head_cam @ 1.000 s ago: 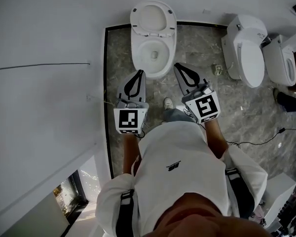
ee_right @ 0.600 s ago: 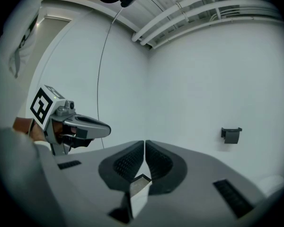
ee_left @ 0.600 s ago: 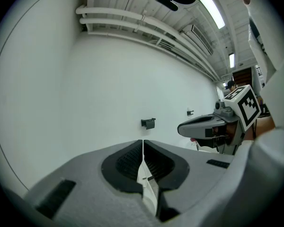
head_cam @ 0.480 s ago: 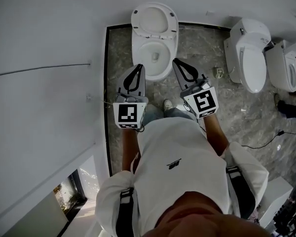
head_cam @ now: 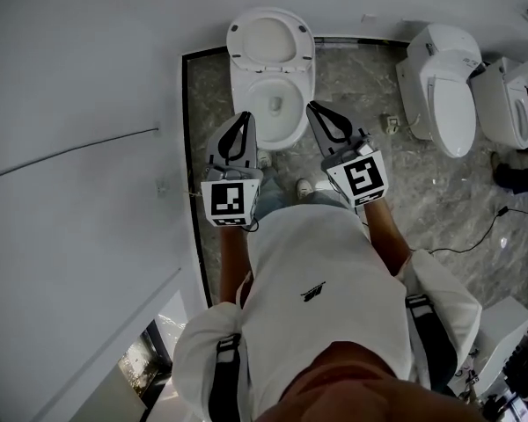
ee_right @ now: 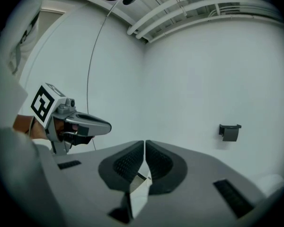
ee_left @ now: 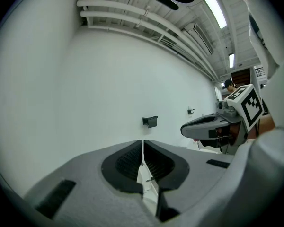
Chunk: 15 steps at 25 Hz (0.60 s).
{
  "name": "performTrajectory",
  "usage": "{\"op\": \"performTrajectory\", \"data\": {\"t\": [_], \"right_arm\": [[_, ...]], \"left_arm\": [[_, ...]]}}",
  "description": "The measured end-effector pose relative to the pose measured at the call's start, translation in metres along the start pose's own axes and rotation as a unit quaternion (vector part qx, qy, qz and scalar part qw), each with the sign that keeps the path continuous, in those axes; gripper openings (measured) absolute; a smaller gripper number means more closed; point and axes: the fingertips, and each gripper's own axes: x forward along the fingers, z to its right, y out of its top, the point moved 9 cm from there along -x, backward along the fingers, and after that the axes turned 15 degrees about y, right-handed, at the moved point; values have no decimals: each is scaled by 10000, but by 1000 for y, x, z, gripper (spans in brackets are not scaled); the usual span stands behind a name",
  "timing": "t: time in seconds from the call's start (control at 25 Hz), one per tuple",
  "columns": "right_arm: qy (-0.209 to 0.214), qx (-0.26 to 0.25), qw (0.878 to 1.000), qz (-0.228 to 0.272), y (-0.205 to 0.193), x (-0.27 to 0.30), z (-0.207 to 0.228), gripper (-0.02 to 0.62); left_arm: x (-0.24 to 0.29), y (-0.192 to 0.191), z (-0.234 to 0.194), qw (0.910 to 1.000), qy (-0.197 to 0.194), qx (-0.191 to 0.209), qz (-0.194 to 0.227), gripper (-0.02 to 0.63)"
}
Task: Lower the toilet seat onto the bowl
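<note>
Toilet seat (head_cam: 270, 35) raised upright behind the bowl (head_cam: 275, 104). Left gripper (head_cam: 244, 118) and right gripper (head_cam: 314, 108), jaws closed and empty, hover before the bowl. Their cubes (head_cam: 229, 202) bear black-and-white square markers.

The toilet (head_cam: 268, 95) looks like glossy white ceramic, and its raised seat (head_cam: 304, 42) is smooth and white, perhaps plastic. The floor (head_cam: 370, 86) around the toilet is grey marbled stone or tile with a light shine. The wall (head_cam: 88, 60) left of the toilet is matt white. The left claw (ee_left: 143, 143) and right claw (ee_right: 145, 143) are matt grey plastic, with black ribbed pads (ee_left: 128, 162). The shirt (head_cam: 321, 297) is white cloth.
</note>
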Motion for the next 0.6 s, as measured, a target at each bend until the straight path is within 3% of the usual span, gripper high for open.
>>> {"op": "performTrajectory", "data": {"t": [0.6], "right_arm": [[-616,238,9975,-244,-4,75,22,34]], "left_arm": [[77,-18,-59,9971,-761,31,-88,32]]}}
